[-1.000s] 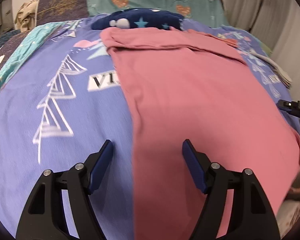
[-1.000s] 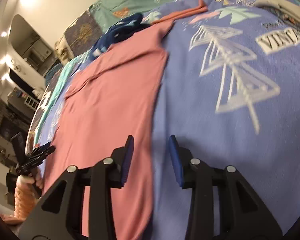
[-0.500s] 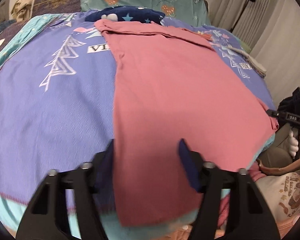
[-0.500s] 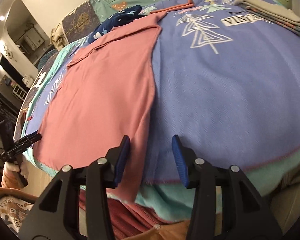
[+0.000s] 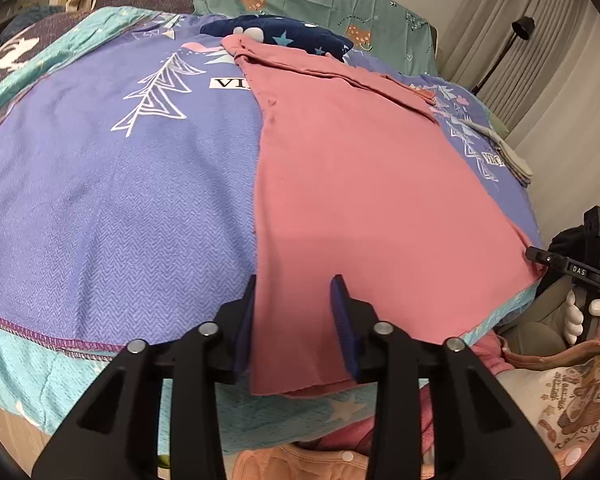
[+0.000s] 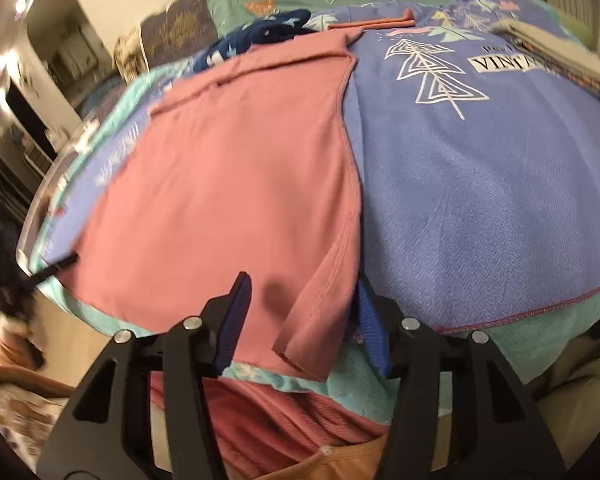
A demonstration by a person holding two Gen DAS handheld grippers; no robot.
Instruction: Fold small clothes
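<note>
Pink knit garment (image 5: 364,184) lay flat on purple herringbone blanket (image 5: 120,200) printed with white trees and "VINTA…" label (image 6: 504,65). Left gripper (image 5: 292,300) spread wide over the garment's near left corner. Right gripper (image 6: 304,304) spread, straddling the near right hem corner; body marked "DAS".

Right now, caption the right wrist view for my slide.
Open right gripper straddles the pink garment corner on the purple blanket.

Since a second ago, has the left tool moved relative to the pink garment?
Yes. The left tool has pulled back toward the pink garment's near hem at the purple blanket's stitched edge.
</note>
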